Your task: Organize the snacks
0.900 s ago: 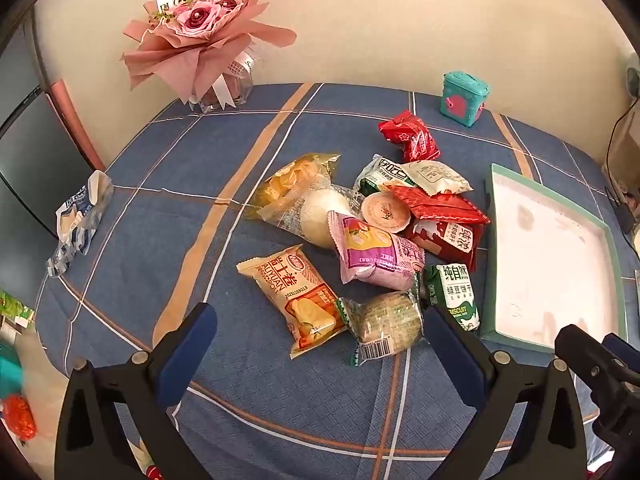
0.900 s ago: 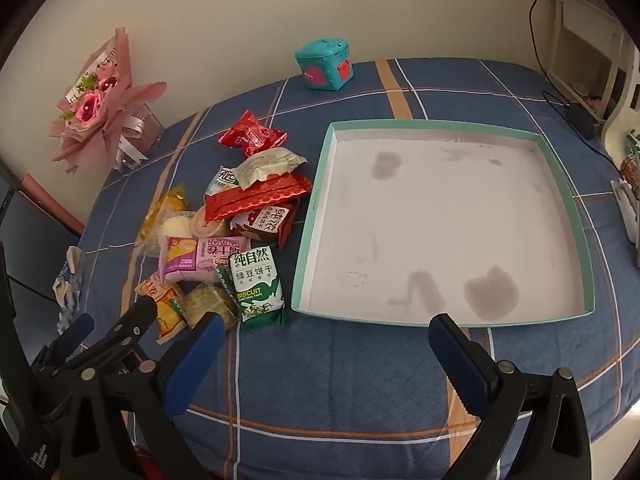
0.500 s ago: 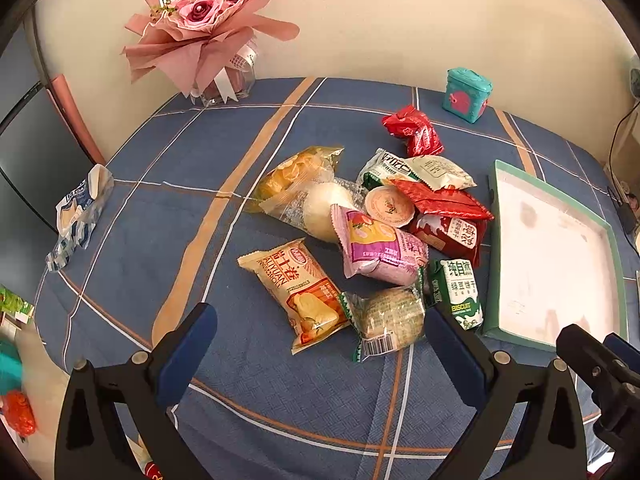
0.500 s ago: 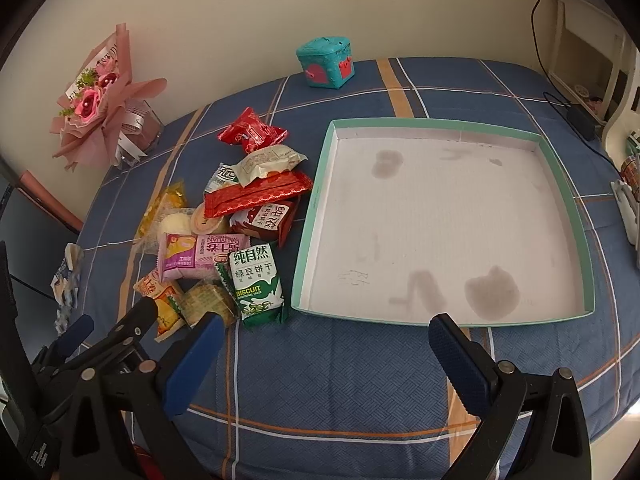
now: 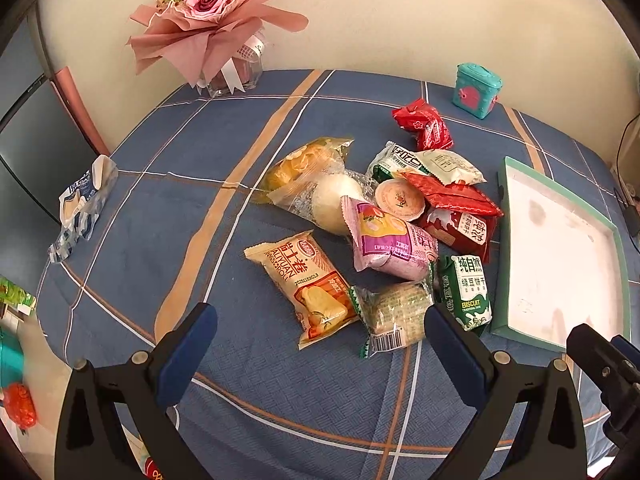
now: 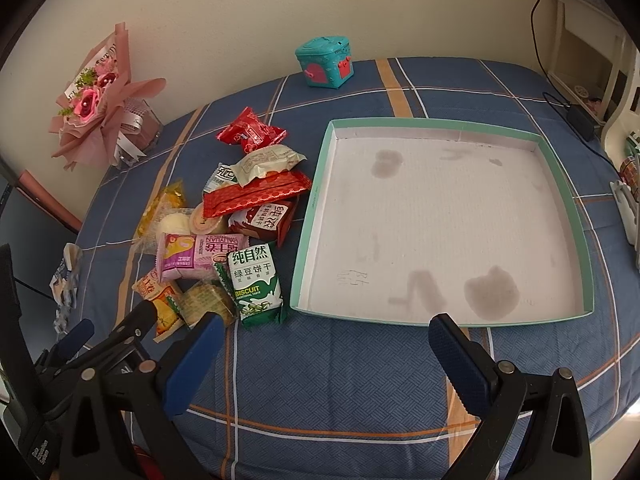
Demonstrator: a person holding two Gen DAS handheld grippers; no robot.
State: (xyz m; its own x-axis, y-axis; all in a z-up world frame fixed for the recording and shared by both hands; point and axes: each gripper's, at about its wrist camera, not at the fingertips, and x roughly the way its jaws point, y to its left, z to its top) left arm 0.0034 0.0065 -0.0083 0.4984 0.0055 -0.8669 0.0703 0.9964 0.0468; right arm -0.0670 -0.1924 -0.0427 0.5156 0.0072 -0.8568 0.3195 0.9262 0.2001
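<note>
two hand-held grippers tilted steeply down, left (image 5: 320, 344) spread above snack pile (image 5: 384, 216), right (image 6: 322, 340) spread before tray (image 6: 580, 240)

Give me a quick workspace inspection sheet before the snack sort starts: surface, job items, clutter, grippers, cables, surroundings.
Surface: blue plaid cloth, flat, covering the table.
Job's things: snack pile loose, packets overlapping; green biscuit pack lies nearest the tray; teal-rimmed tray holds no snacks, stains on its white floor.
Clutter: teal toy box by the wall; pink bouquet at the back corner; crumpled blue-white wrapper at the cloth's edge.
Grippers: left gripper open, holding nothing, over the pile's near edge; right gripper open, holding nothing, before the tray.
Cables: black cable with adapter beyond the tray.
Surroundings: cream wall, white shelf.
</note>
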